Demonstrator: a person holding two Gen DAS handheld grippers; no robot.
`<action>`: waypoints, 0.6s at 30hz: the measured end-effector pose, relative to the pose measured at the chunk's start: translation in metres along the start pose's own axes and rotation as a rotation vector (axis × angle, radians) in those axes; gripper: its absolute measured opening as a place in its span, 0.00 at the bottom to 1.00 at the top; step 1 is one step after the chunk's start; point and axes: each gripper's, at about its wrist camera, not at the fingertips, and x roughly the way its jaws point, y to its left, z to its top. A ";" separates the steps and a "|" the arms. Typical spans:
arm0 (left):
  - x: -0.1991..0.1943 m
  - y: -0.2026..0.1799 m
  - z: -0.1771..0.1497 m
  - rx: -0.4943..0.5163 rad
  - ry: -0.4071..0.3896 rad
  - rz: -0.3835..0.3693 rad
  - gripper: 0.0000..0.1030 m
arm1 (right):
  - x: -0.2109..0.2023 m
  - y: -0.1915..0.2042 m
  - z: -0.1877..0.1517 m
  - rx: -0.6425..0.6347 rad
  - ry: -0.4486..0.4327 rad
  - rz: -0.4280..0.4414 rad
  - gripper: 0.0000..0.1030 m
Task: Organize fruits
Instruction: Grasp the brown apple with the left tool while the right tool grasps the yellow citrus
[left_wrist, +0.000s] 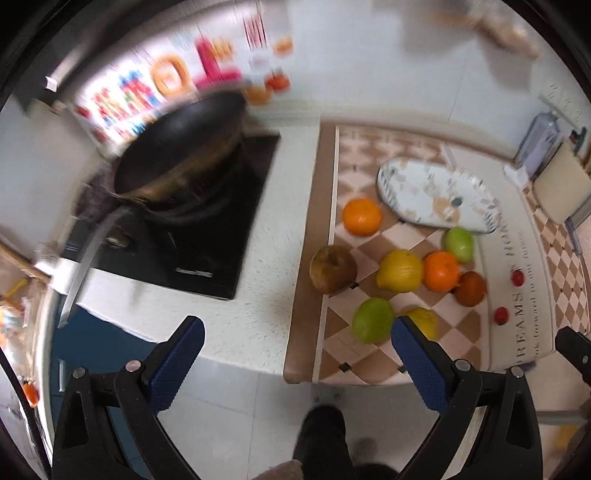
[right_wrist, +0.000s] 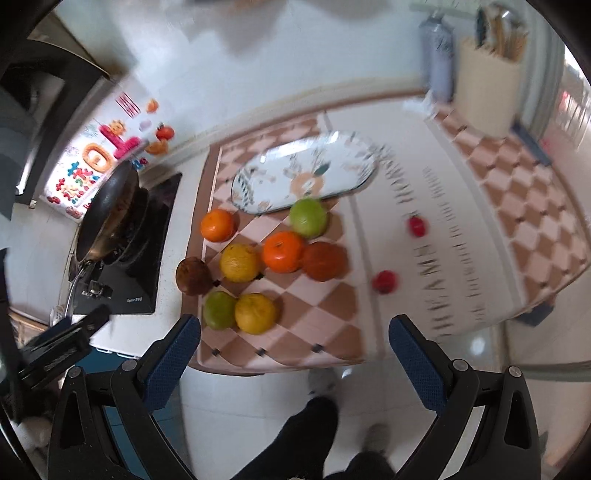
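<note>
Both grippers are held wide apart and empty above the counter edge: the left gripper (left_wrist: 297, 341) and the right gripper (right_wrist: 293, 338). The fruits are clustered on the checkered mat (right_wrist: 314, 314), with the oval plate (right_wrist: 303, 173) lying bare at their 12 o'clock. A green fruit (right_wrist: 308, 217) touches its rim. Two small red fruits (right_wrist: 384, 281) are seen apart at 3 o'clock.

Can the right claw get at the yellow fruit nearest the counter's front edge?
Probably yes. The right claw is open and empty, and the yellow fruit lies just ahead with nothing over it, though a green fruit touches its side.
</note>
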 end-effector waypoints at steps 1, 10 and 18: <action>0.016 0.002 0.008 0.019 0.032 -0.008 0.99 | 0.020 0.007 0.009 0.022 0.033 0.004 1.00; 0.128 -0.013 0.051 0.234 0.243 -0.176 0.98 | 0.103 0.040 0.038 0.078 0.172 -0.046 1.00; 0.185 -0.048 0.059 0.348 0.367 -0.244 0.72 | 0.135 0.041 0.053 0.124 0.236 -0.042 1.00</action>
